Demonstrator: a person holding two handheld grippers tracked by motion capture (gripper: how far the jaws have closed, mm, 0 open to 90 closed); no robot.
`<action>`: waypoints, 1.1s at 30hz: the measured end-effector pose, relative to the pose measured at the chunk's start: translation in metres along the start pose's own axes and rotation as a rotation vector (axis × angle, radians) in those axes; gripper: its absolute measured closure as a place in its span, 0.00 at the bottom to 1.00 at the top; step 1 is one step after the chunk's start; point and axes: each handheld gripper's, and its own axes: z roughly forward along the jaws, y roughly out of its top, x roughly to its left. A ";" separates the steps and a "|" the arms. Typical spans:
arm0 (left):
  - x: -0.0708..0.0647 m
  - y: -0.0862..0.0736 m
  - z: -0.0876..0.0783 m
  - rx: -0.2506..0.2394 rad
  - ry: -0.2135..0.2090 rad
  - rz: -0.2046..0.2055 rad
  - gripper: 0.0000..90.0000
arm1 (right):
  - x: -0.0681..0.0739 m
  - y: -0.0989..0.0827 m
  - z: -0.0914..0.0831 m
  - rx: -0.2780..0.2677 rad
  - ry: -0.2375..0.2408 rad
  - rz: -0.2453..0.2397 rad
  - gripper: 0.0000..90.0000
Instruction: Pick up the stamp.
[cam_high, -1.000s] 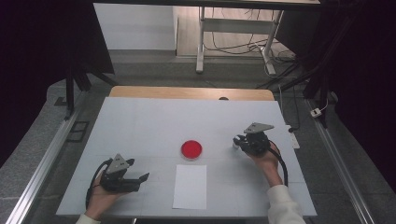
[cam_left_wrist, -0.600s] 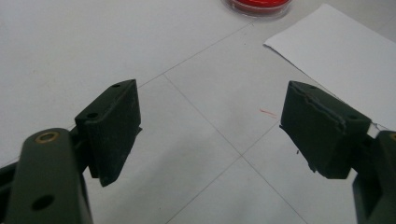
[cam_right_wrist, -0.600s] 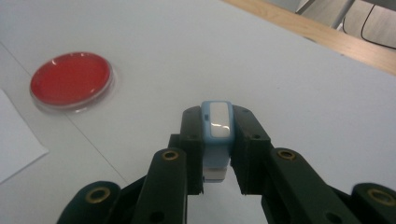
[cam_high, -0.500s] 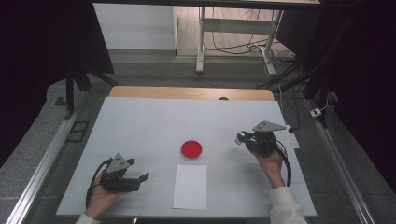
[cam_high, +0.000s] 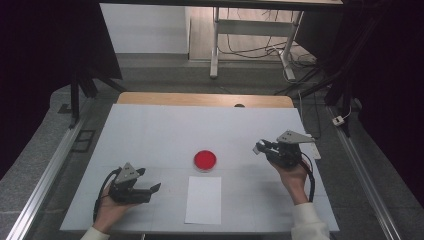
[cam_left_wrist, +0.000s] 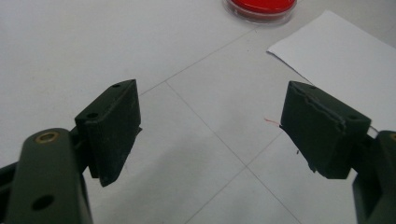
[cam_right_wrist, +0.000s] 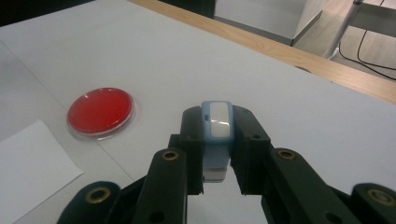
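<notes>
While the left gripper rests spread, the right gripper hovers pinching a light-blue block.

Red dish cut by top edge

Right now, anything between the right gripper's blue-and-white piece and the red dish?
Nothing visible. The right gripper holds the small blue-and-white piece above bare white table; the red dish sits apart, and the paper sheet lies nearer the person.

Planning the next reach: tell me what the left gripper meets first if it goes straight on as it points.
Probably the white paper sheet: the left gripper points along the table toward its near corner, with the round red dish just beyond. Depth is unclear.
</notes>
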 end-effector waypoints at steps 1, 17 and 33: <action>0.001 0.000 0.000 -0.001 -0.001 -0.003 0.22 | 0.000 0.000 0.000 0.000 0.000 0.000 0.83; -0.005 0.000 -0.003 -0.008 0.012 0.012 0.23 | 0.028 -0.006 -0.007 0.005 0.043 -0.031 0.83; -0.008 0.001 -0.009 -0.022 0.015 0.022 0.23 | 0.057 -0.013 -0.006 -0.030 0.088 -0.035 0.83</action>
